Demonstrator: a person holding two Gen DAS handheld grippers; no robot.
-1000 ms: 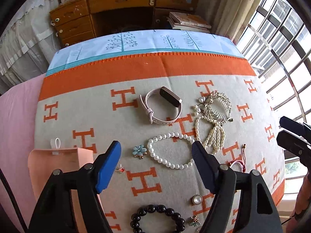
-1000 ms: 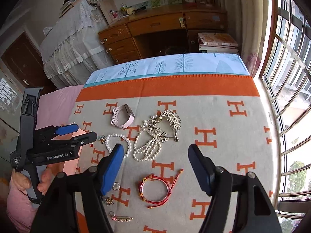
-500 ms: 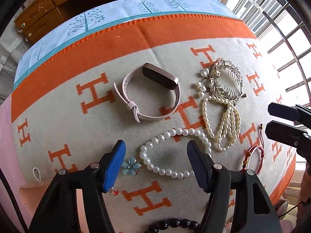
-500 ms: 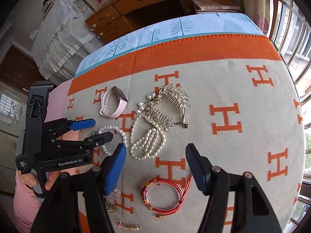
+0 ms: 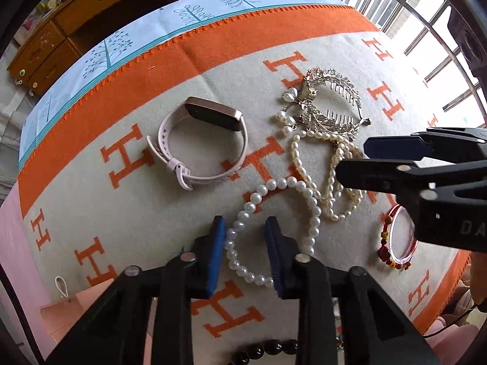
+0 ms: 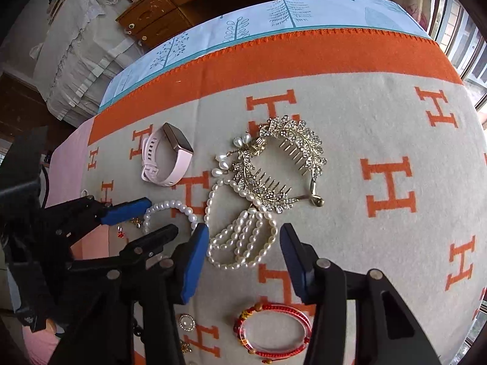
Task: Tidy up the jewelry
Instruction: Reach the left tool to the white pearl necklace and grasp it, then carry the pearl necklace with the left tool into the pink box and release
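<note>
From the left wrist view, the left gripper (image 5: 245, 249) sits low at centre frame, its blue pads narrowed but not closed, straddling the left strand of the round white pearl bracelet (image 5: 274, 228) on the orange-and-cream H-patterned blanket (image 5: 91, 197), seemingly to pinch it up. The pink-strapped smartwatch (image 5: 197, 149) lies upper left

From the right wrist view, the right gripper (image 6: 245, 258) hangs wide open and empty over the looped pearl tassels of the gold rhinestone hair comb (image 6: 274, 164), centre frame, likely its target
</note>
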